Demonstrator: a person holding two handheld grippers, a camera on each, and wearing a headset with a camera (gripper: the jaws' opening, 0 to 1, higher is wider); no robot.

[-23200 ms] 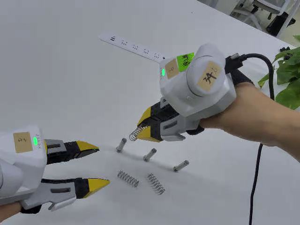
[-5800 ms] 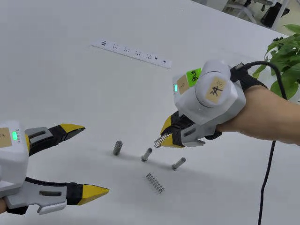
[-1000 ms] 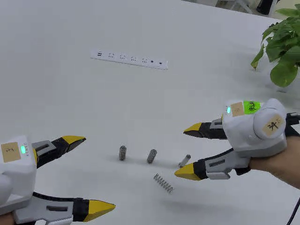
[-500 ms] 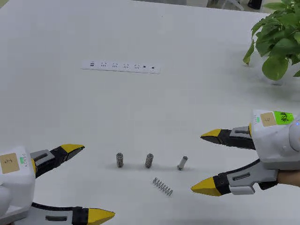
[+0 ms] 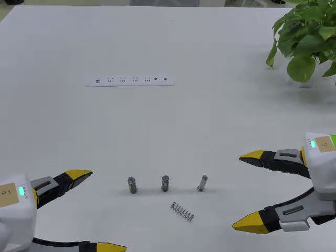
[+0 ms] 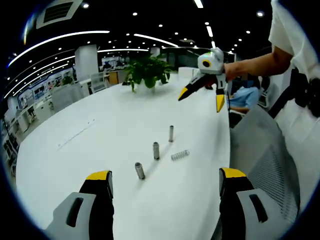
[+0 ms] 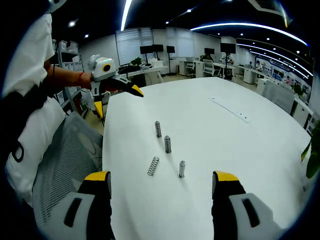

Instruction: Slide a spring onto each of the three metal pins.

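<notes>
Head view: spring (image 5: 182, 211) is lying flat beside the bare pin (image 5: 202, 183), nearer my released, empty right gripper (image 5: 237, 192).

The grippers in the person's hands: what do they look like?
Both the left gripper and the right gripper have a rounded white shell with a green light and a tan sticker with a handwritten mark. Their two jaws run grey, then black, to pointed yellow tips. The person wears a white short-sleeved top.
</notes>
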